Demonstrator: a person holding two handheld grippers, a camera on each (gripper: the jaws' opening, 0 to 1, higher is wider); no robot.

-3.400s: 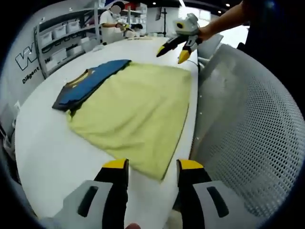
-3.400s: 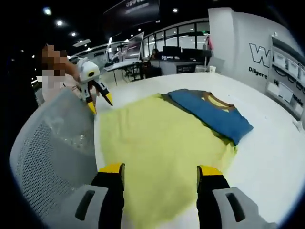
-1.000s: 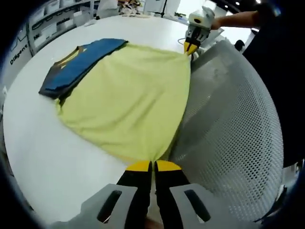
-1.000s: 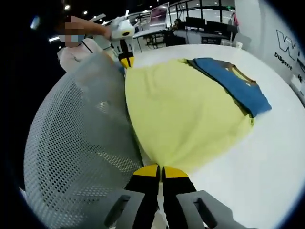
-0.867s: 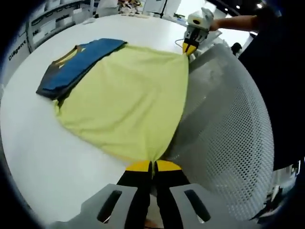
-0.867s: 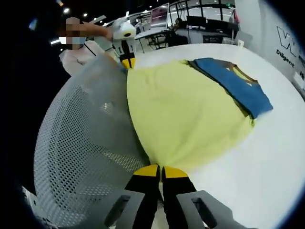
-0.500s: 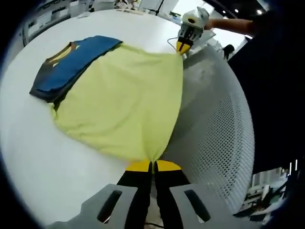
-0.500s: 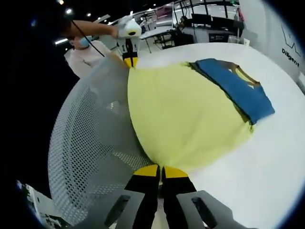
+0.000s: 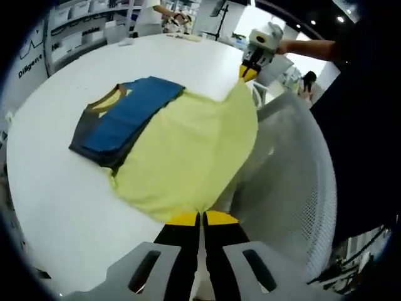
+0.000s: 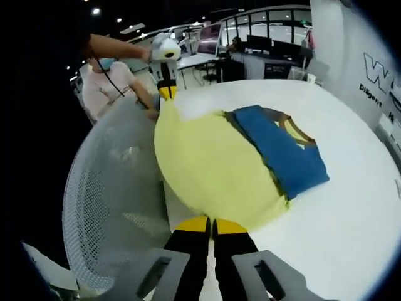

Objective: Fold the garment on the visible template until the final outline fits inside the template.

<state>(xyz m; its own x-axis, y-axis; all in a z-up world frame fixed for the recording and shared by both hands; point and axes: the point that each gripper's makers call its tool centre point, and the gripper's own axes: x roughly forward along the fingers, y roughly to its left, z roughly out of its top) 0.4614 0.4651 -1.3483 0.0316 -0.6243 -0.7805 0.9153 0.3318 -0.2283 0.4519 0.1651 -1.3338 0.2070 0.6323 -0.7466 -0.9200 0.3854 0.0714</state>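
In the left gripper view, the table [image 9: 56, 182] runs off to my left, bare white, with the garment [image 9: 188, 153] lying across its near side. The top part [image 9: 122, 119] is blue with a yellow neckline and rests flat on the table; I leave it down so it anchors the cloth while I work the other end. The rest shows pale yellow and rises toward me. My left gripper [image 9: 200, 217] is clamped tight on one yellow corner, jaws pressed together with cloth between them. Further right, my right gripper [image 9: 249, 72] pinches the opposite corner, so the hem hangs taut between the two. A mesh chair [image 9: 285, 182] stands just beside the table edge, under the lifted cloth.

In the right gripper view, the left gripper [image 10: 165, 93] holds its corner at the far side, and the right gripper [image 10: 212, 224] is closed on the near one. I judge both corners are held high to carry the hem over the blue part. I cannot make out a template.
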